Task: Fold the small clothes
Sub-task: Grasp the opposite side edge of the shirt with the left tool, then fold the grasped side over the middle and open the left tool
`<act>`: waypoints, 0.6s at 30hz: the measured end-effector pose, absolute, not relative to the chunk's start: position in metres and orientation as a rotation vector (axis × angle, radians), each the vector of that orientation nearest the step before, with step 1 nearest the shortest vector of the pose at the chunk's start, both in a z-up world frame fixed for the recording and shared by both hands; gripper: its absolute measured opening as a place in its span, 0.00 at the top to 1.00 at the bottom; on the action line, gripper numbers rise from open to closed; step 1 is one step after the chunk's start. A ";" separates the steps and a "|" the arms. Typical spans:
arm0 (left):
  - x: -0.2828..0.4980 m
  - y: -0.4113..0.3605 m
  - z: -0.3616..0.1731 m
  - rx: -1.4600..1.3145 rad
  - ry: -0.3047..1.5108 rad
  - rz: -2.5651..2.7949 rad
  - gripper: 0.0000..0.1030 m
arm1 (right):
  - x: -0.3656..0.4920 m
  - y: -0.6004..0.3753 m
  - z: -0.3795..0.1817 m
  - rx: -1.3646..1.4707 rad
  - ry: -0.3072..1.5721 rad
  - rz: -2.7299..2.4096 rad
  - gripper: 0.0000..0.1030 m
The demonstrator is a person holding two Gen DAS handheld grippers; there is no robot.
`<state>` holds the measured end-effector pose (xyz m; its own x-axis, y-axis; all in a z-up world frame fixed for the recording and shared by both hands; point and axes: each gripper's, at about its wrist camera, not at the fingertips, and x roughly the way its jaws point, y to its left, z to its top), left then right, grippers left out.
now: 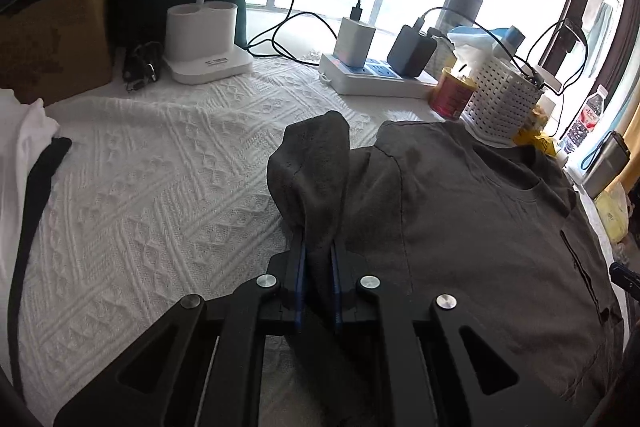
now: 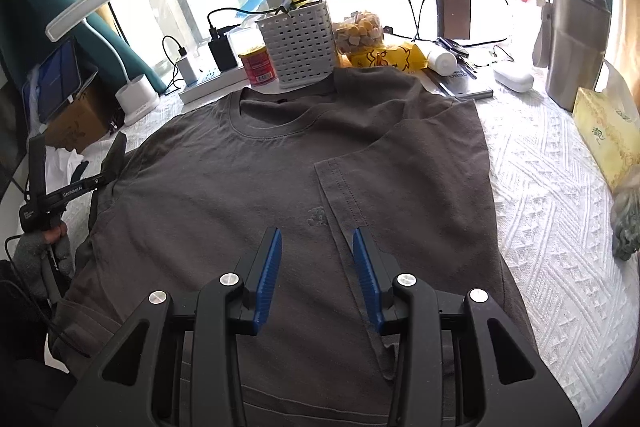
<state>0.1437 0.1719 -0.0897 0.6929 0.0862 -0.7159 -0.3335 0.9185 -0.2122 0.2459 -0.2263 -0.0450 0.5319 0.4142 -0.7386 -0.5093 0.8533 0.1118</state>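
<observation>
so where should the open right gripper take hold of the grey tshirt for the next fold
Probably the folded-over right edge of the grey t-shirt, on the straight vertical fold line beside the white bedspread. Come in from the right, low over the bedspread, so one jaw can slide under the doubled layers. The right gripper hovers open over the chest; the left gripper already pinches the left sleeve.

The left gripper (image 1: 318,259) is clamped on a fold of grey cloth, held by a gloved hand (image 2: 44,251), while the right gripper (image 2: 317,247) hovers with fingers spread apart.
</observation>
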 end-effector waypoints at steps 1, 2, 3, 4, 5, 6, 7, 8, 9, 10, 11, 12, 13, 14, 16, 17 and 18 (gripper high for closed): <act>0.145 0.169 -0.087 -0.327 0.771 0.245 0.91 | 0.246 -0.229 -0.045 -0.119 0.845 0.554 0.61; 0.145 0.167 -0.084 -0.316 0.765 0.249 0.91 | 0.246 -0.231 -0.045 -0.116 0.842 0.556 0.61; 0.146 0.164 -0.081 -0.301 0.759 0.251 0.91 | 0.246 -0.234 -0.044 -0.110 0.840 0.557 0.61; 0.147 0.161 -0.077 -0.285 0.755 0.251 0.91 | 0.245 -0.237 -0.044 -0.105 0.837 0.556 0.61; 0.149 0.157 -0.073 -0.267 0.751 0.251 0.91 | 0.246 -0.240 -0.043 -0.098 0.834 0.554 0.61; 0.151 0.152 -0.070 -0.248 0.748 0.248 0.91 | 0.246 -0.244 -0.043 -0.091 0.832 0.553 0.61; 0.154 0.147 -0.068 -0.229 0.750 0.241 0.91 | 0.246 -0.247 -0.043 -0.084 0.830 0.550 0.61; 0.155 0.142 -0.065 -0.211 0.754 0.232 0.91 | 0.246 -0.251 -0.043 -0.076 0.829 0.549 0.61; 0.157 0.136 -0.063 -0.194 0.756 0.223 0.91 | 0.246 -0.255 -0.044 -0.069 0.828 0.547 0.61; 0.160 0.130 -0.061 -0.175 0.759 0.213 0.91 | 0.246 -0.258 -0.044 -0.063 0.827 0.545 0.61; 0.162 0.124 -0.060 -0.155 0.763 0.203 0.91 | 0.245 -0.261 -0.044 -0.057 0.826 0.543 0.61; 0.165 0.117 -0.059 -0.136 0.767 0.194 0.91 | 0.245 -0.264 -0.044 -0.051 0.824 0.543 0.61; 0.168 0.111 -0.059 -0.117 0.774 0.184 0.91 | 0.244 -0.267 -0.043 -0.045 0.823 0.542 0.61; 0.171 0.105 -0.060 -0.103 0.785 0.173 0.91 | 0.244 -0.270 -0.043 -0.040 0.820 0.541 0.61; 0.178 0.095 -0.064 -0.095 0.805 0.147 0.91 | 0.243 -0.275 -0.044 -0.029 0.817 0.539 0.61; 0.183 0.090 -0.067 -0.088 0.825 0.131 0.91 | 0.242 -0.278 -0.044 -0.025 0.816 0.538 0.61; 0.187 0.085 -0.071 -0.083 0.848 0.116 0.91 | 0.242 -0.280 -0.044 -0.021 0.816 0.536 0.61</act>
<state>0.1872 0.0847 -0.0712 0.6557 0.0690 -0.7518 -0.1349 0.9905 -0.0268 0.2416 -0.2800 -0.0444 0.5599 0.4471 -0.6975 -0.4632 0.8670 0.1840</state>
